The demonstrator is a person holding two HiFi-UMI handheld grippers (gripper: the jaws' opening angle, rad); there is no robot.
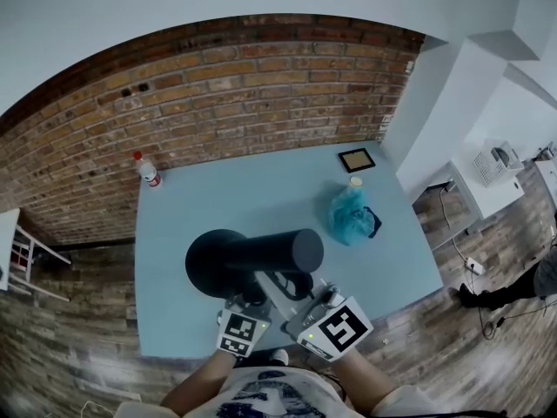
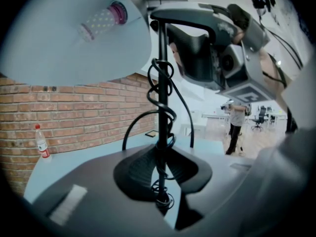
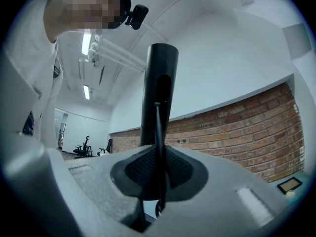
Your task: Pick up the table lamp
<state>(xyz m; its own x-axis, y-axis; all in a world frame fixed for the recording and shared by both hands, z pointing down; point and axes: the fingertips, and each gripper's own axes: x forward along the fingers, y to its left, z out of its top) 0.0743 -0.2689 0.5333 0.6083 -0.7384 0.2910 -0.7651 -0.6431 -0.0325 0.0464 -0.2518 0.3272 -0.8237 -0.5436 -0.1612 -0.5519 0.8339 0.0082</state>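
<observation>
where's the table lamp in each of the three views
head view: table lamp low centre, black.
left gripper view: its stem runs up the centre, between the jaws.
right gripper view: stem upright at centre, between the jaws.
shared landmark: the brick wall, behind it in all three.

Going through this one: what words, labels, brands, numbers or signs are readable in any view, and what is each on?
No text can be read in any view.
Bottle label: print too small to read.
Marker cubes: black-and-white square patterns only, no letters.
Shirt print: blurred.
Framed picture: too small to tell.
Table lamp: no label visible.
</observation>
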